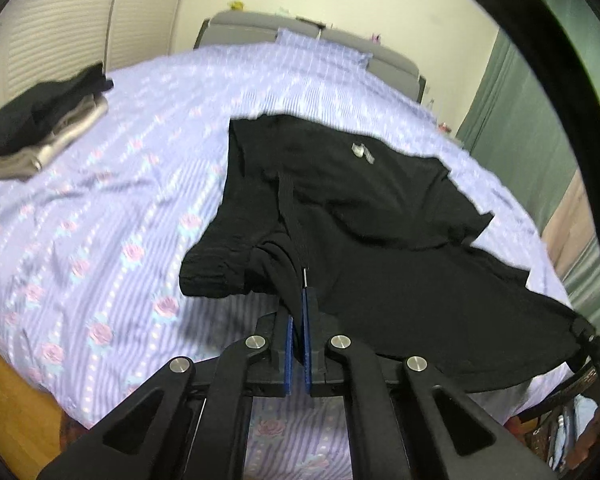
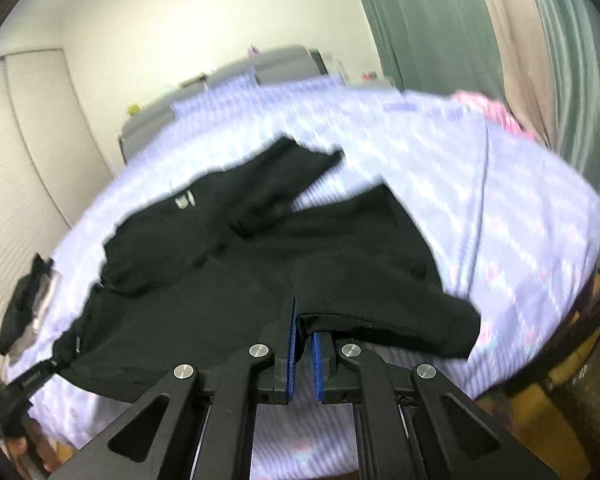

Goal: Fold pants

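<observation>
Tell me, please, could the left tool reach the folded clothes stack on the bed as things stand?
Probably not yet: the left tool is shut on the black pants, while the stack lies apart across open bedspread.

The right claw (image 2: 305, 326) is pinching a bunched edge of the black pants (image 2: 260, 264) between its blue pads. The pants are lying spread over the lilac flowered bed (image 2: 520, 208), legs reaching far. At near left, the left claw (image 2: 56, 362) is gripping another corner.

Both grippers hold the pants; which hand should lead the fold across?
Probably right: the right gripper pinches a free edge of the pants, while the left gripper holds bunched fabric by the drawstring.
</observation>
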{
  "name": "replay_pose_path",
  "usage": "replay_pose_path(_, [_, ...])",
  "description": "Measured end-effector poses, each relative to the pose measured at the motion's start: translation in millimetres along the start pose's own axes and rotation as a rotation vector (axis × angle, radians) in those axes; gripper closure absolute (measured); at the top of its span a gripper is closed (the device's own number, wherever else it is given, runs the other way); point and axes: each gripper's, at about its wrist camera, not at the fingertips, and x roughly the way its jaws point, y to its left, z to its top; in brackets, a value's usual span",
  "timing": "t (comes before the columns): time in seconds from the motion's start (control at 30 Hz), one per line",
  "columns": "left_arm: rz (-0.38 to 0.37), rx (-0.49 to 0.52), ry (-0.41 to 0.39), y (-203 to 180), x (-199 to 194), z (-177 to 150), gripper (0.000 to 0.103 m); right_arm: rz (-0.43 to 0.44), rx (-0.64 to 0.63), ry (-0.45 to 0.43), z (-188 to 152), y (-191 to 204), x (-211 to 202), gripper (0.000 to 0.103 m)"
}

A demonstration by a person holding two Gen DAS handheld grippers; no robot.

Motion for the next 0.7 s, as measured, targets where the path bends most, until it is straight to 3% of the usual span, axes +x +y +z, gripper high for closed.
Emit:
replay_pose_path(0.13, [0.023,0.014,-0.056,2,-19,13,0.097,0.032,-0.025,-0.068,22,9,-13,0.097])
replay_pose_path(0.3, [0.026,-0.001,-0.060,5,-14,39,0.097,0.048,-0.081,-0.143,48,24,-9,0.097])
replay_pose_path(0.57, [0.034,0.026,-0.128,-13,4,107,0.097,0.064,-0.051,-0.203,116,37,41,0.097])
replay_pose_path(0.7, [0.041,0.029,-0.131,-22,27,143,0.097,0.072,-0.054,-0.184,154,47,77,0.097])
